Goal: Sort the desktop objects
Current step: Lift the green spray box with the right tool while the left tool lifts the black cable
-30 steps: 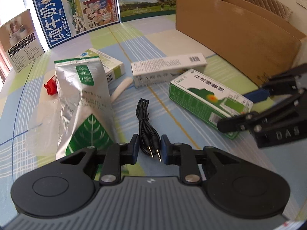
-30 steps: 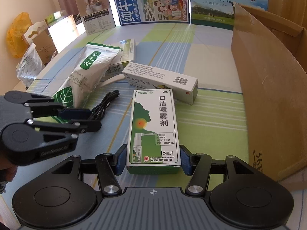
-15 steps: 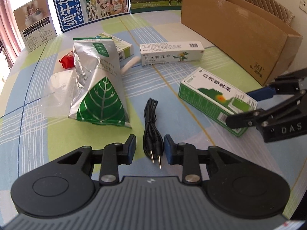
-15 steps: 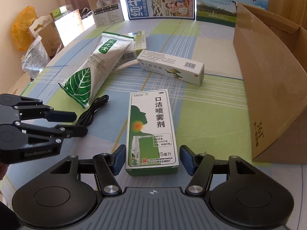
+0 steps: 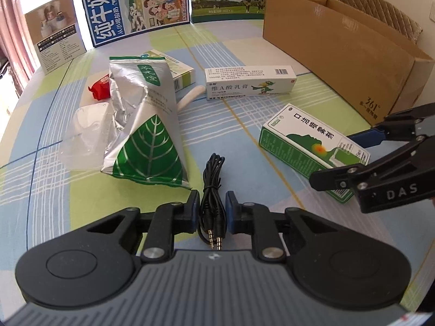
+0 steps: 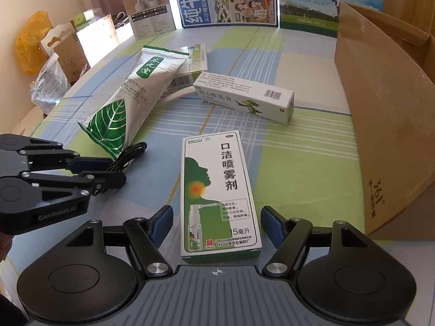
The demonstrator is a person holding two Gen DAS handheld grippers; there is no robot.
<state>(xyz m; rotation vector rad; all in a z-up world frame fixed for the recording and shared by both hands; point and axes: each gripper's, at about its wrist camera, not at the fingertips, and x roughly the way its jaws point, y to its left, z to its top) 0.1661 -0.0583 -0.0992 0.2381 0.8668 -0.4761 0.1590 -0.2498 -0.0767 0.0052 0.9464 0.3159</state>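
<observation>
My left gripper (image 5: pixel 212 208) is open, its blue pads on either side of a coiled black audio cable (image 5: pixel 213 182) lying on the table, not pressing it. It also shows in the right wrist view (image 6: pixel 108 172) beside the cable (image 6: pixel 127 157). My right gripper (image 6: pixel 216 225) is open, its pads apart on both sides of a green-and-white spray box (image 6: pixel 217 190) lying flat; both also show in the left wrist view, gripper (image 5: pixel 361 157) and box (image 5: pixel 312 146).
A silver-green leaf pouch (image 5: pixel 146 125), a long white ointment box (image 5: pixel 250 84), another medicine box (image 5: pixel 176 70), a red wrapper (image 5: pixel 99 88) and clear plastic (image 5: pixel 84 135) lie on the checked tablecloth. An open cardboard carton (image 6: pixel 386 108) stands at right. Milk cartons (image 5: pixel 136 5) line the back.
Both grippers have drawn back from the objects, so the table items look farther away. The right gripper's pads have moved apart from the spray box's sides. The left stays open around the cable.
</observation>
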